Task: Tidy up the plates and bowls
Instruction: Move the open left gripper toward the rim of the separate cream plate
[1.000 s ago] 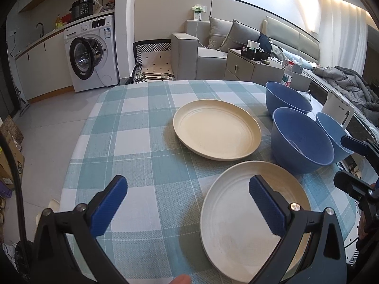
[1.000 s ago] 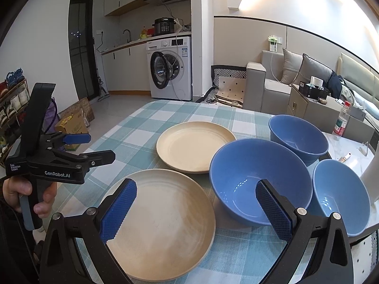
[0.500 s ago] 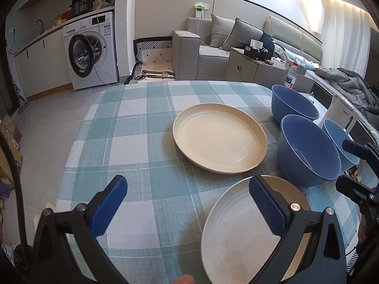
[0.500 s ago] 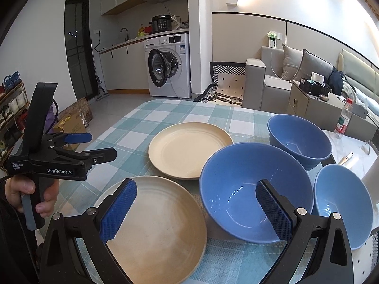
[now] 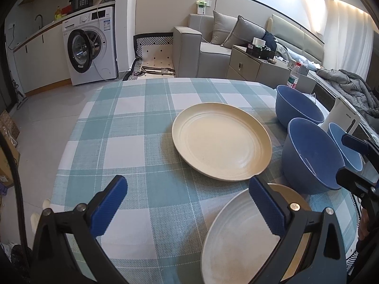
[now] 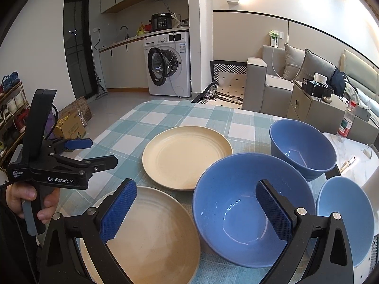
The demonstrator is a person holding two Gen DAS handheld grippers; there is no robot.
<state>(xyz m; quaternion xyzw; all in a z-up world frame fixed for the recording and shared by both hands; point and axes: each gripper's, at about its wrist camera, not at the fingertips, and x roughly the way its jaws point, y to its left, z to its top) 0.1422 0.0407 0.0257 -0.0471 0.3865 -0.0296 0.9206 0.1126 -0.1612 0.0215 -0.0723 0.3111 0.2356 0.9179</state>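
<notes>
1. Your left gripper (image 5: pixel 187 203) hangs above the checked tablecloth (image 5: pixel 132 123) with its jaws spread wide and nothing between them.
2. Your right gripper (image 6: pixel 196 210) is likewise wide apart and empty, poised over the big blue bowl (image 6: pixel 236 203).
3. The near plate (image 6: pixel 154 234) lies at the table's front edge, the far plate (image 6: pixel 187 156) just behind it; whether their rims touch is hard to say.
4. The second blue bowl (image 6: pixel 300 146) sits behind the big one, the small bowl (image 6: pixel 348 213) to its right.
</notes>
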